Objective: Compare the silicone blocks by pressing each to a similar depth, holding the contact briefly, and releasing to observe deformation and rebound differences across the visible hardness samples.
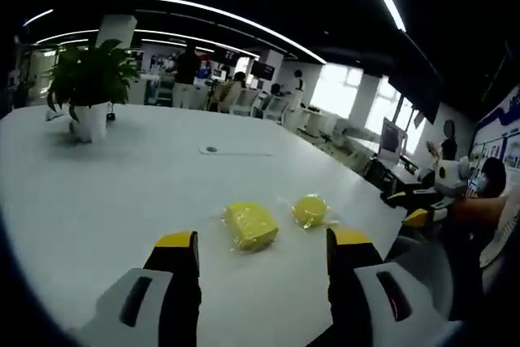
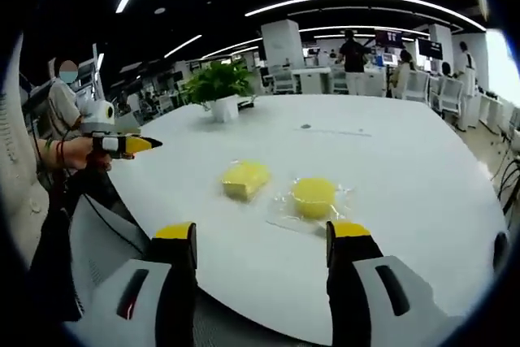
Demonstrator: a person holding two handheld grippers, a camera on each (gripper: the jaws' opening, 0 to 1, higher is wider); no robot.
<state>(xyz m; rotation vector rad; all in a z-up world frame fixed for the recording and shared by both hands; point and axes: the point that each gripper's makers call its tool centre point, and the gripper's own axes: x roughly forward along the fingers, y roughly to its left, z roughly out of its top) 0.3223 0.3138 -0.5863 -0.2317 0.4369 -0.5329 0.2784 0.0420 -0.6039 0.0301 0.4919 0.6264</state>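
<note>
Blocks laid side by side on white bench (image 1: 122, 201), wrapped, ready for pressing: square block (image 1: 250, 226) between and just ahead of left fingers (image 1: 180, 243), round block (image 2: 314, 197) ahead of right fingers (image 2: 347, 233); both pairs wide, holding nothing, off the bench

Both views face the table (image 1: 97, 201) from opposite edges.

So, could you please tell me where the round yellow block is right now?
The round block lies in clear wrap on the white table, just beside the square block, ahead of the right gripper's open jaws in the right gripper view.
</note>
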